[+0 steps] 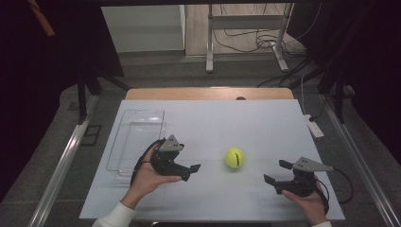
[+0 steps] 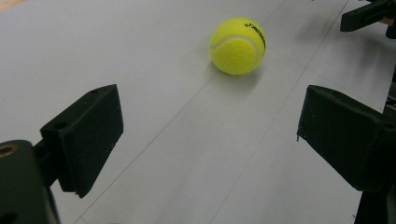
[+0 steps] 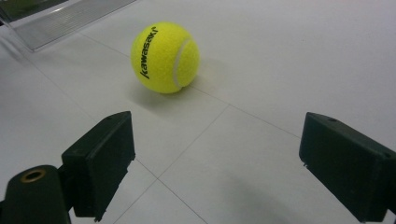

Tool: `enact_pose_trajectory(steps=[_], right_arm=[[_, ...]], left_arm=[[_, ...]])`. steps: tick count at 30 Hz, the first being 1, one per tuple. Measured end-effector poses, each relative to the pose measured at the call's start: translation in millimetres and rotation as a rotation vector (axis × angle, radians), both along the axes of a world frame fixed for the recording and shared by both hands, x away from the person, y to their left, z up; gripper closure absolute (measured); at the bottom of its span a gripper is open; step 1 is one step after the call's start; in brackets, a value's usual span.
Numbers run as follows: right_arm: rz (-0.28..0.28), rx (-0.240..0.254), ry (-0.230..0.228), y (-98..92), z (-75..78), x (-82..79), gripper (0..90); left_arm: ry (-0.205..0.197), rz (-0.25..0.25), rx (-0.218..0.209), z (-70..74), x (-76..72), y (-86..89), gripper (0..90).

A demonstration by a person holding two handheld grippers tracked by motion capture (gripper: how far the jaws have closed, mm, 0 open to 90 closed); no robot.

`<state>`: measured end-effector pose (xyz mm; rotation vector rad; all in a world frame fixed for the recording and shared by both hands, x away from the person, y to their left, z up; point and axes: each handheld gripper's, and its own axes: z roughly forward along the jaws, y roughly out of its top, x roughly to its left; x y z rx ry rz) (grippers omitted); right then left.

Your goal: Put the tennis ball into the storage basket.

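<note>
Right, near edge first.
My left tool (image 1: 188,169): I have it in the left hand (image 1: 150,177) low over the surface (image 1: 265,123), jaws spread wide with nothing between them, pointing toward the ball.
My right tool (image 1: 278,172): it sits in the right hand (image 1: 309,201) at the near right, jaws also standing wide apart and empty, aimed back toward the middle.
Left gripper view: my two black jaws frame bare white surface, and the tennis ball (image 2: 238,45) lies ahead of them, well apart from both pads.
Right gripper view: same story here, the ball rests beyond the open jaws, its black lettering turned my way, nothing touching it.
Tennis ball: in the high view I see it on the surface between my two tools, a little nearer the left one, free of both.
Clear tray (image 1: 137,137): a see-through container lying on the left part of the surface, just beyond my left hand, nothing visible in it.
Far edge: a strip of wooden tabletop (image 1: 208,93) shows past the white sheet.
</note>
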<state>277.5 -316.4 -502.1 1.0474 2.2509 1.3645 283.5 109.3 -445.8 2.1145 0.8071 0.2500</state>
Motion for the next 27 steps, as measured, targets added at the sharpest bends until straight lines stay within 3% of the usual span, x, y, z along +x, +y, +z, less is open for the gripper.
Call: enact_pose_trajectory(steps=[27], right_arm=[[0.003, -0.009, 0.001, 0.7, -1.0, 0.5, 10.7]], left_arm=[[0.011, -0.041, 0.008, 1.5, 12.4, -20.1, 6.9]])
